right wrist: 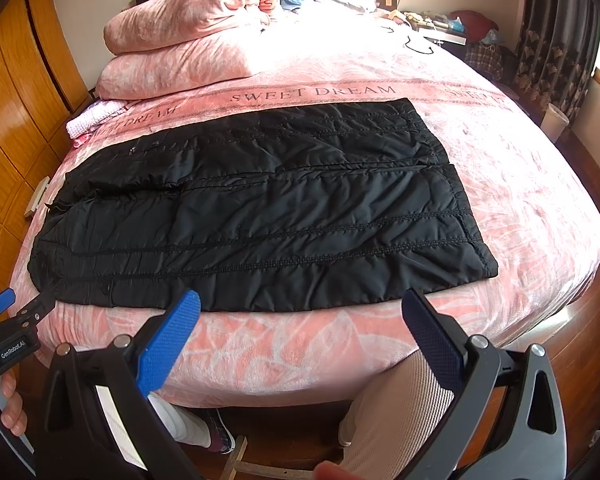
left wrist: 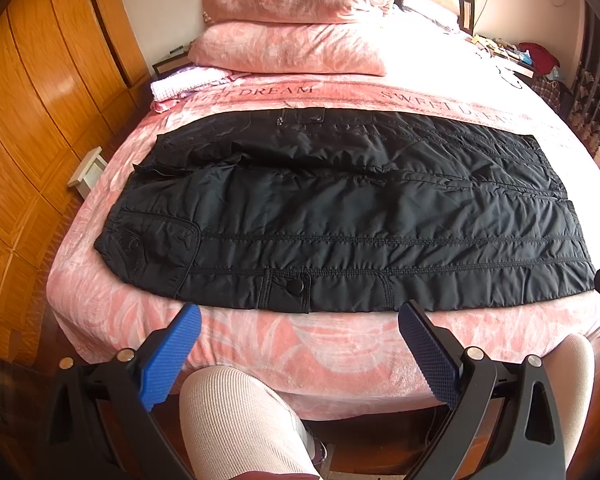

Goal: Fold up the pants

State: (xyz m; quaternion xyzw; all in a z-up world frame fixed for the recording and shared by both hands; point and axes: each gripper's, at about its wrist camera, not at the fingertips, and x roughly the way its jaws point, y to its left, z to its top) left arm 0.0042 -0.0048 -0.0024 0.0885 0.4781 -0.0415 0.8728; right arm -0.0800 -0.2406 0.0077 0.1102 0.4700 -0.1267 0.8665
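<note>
Black quilted pants (left wrist: 340, 212) lie spread flat across the pink bed (left wrist: 300, 352), waist at the left and leg cuffs at the right; they also show in the right wrist view (right wrist: 260, 220). My left gripper (left wrist: 300, 316) is open and empty, held just off the bed's near edge in front of the pants' near hem. My right gripper (right wrist: 302, 312) is open and empty, also just short of the near hem, further right. The left gripper also shows at the left edge of the right wrist view (right wrist: 4, 312).
Two pink pillows (left wrist: 292, 24) are stacked at the head of the bed, with a folded pink-white cloth (left wrist: 184, 84) beside them. A wooden wardrobe (left wrist: 32, 120) stands at the left. The person's knees (left wrist: 236, 420) are below the grippers. A cluttered nightstand (right wrist: 440, 24) is far right.
</note>
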